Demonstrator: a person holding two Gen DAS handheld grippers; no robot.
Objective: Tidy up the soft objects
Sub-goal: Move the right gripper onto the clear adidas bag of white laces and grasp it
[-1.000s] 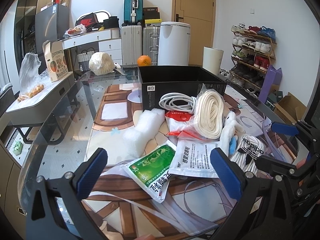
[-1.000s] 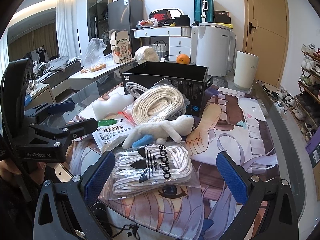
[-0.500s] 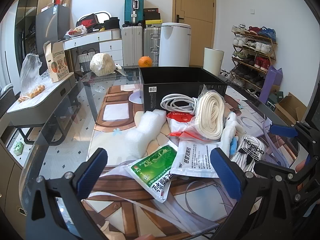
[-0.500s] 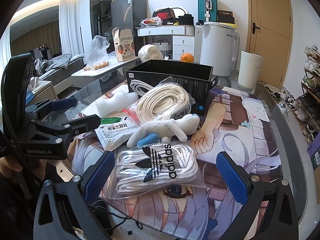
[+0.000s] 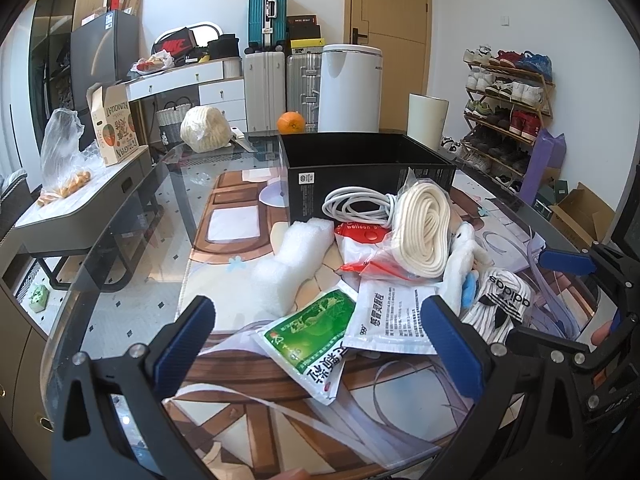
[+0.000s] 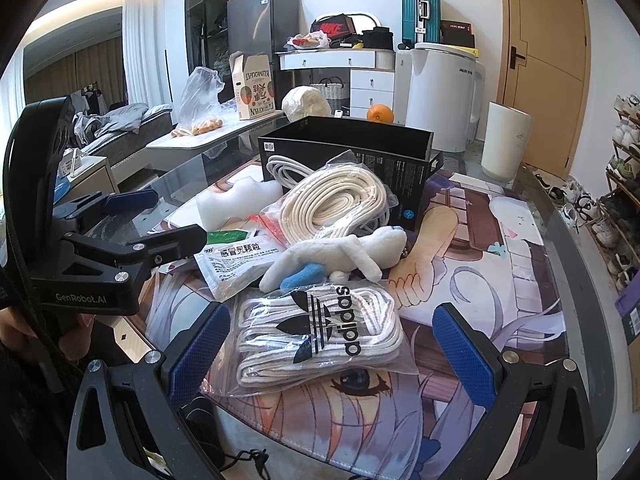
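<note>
A heap of soft things lies on the printed mat in front of an open black box point(image 5: 368, 168) point(image 6: 344, 148). It holds a bagged cream rope coil point(image 5: 424, 228) point(image 6: 332, 196), a white plush toy point(image 6: 340, 256) point(image 5: 460, 264), a bagged Adidas striped bundle point(image 6: 320, 332) point(image 5: 500, 308), a white foam piece point(image 5: 288, 268) point(image 6: 236, 204), a green packet point(image 5: 312, 336) and a white packet point(image 5: 392, 316) point(image 6: 232, 264). My left gripper point(image 5: 320, 344) is open above the packets. My right gripper point(image 6: 328, 352) is open around the Adidas bundle, not touching it.
A white cable coil point(image 5: 356, 204) leans against the box front, beside a red-and-white bag point(image 5: 360, 240). An orange point(image 5: 291, 122) and a wrapped round bundle point(image 5: 206, 128) sit at the glass table's far end. A shoe rack point(image 5: 508, 100) stands at the right.
Both grippers have eased slightly forward toward the pile, and the objects look a little larger. Nothing on the table has moved.
</note>
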